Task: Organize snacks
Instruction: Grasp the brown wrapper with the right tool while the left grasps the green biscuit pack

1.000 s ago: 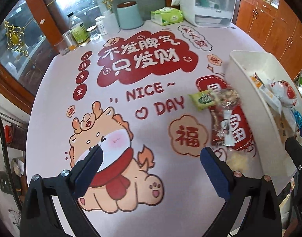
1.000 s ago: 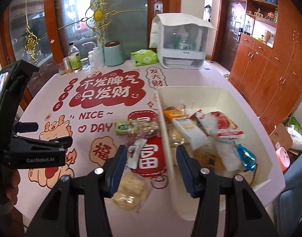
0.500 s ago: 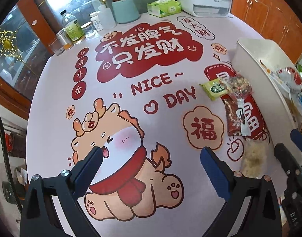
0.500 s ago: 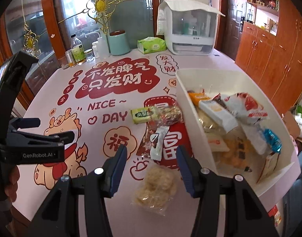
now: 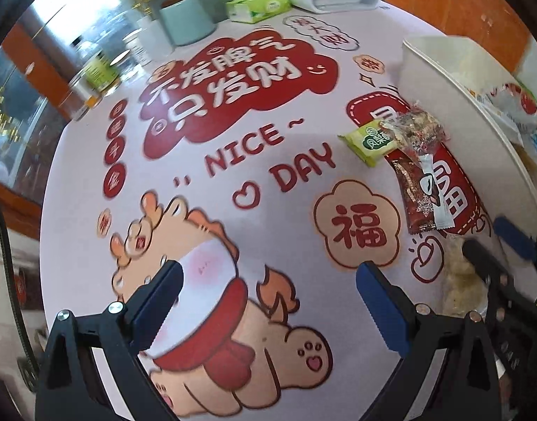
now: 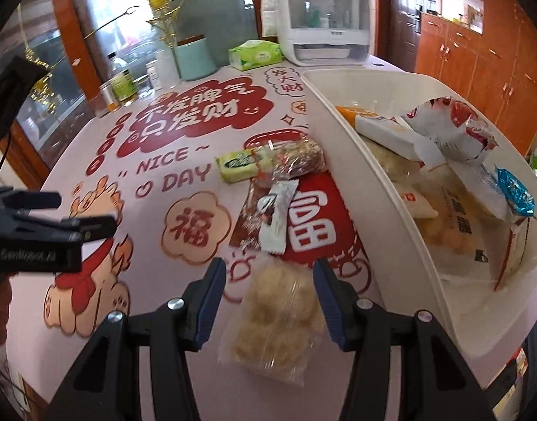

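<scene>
A pale pink table mat (image 6: 205, 315) printed with a cartoon dragon, red Chinese characters and the words "NICE DAY" covers the table. On its right side stands a white storage bin (image 6: 356, 161) already filled with wrapped snacks, including a red-and-white bag (image 6: 454, 129) and a blue foil packet (image 6: 516, 193). Four snacks lie loose on the mat just left of the bin wall. Farthest away is a green wrapped snack (image 6: 237, 165), touching a clear bag of nut mix (image 6: 296, 159). Below them a long dark red packet (image 6: 249, 219) lies with a narrow white sachet (image 6: 277, 217) resting on top of it. Nearest the camera is a clear bag of pale puffed snacks (image 6: 277, 315). The right gripper (image 6: 270, 291) is lowered over this bag, its blue-padded fingers (image 6: 212, 298) spread to either side of it with gaps showing, gripping nothing. The left gripper (image 5: 268, 301) hovers above the dragon drawing, well to the left of the snacks, its fingers spread wide apart and empty. Along the far edge of the table stand a teal canister (image 6: 194, 58), a green tissue pack (image 6: 256, 55), a white lidded appliance (image 6: 321, 21) and a bottle with a green label (image 6: 121, 82).
</scene>
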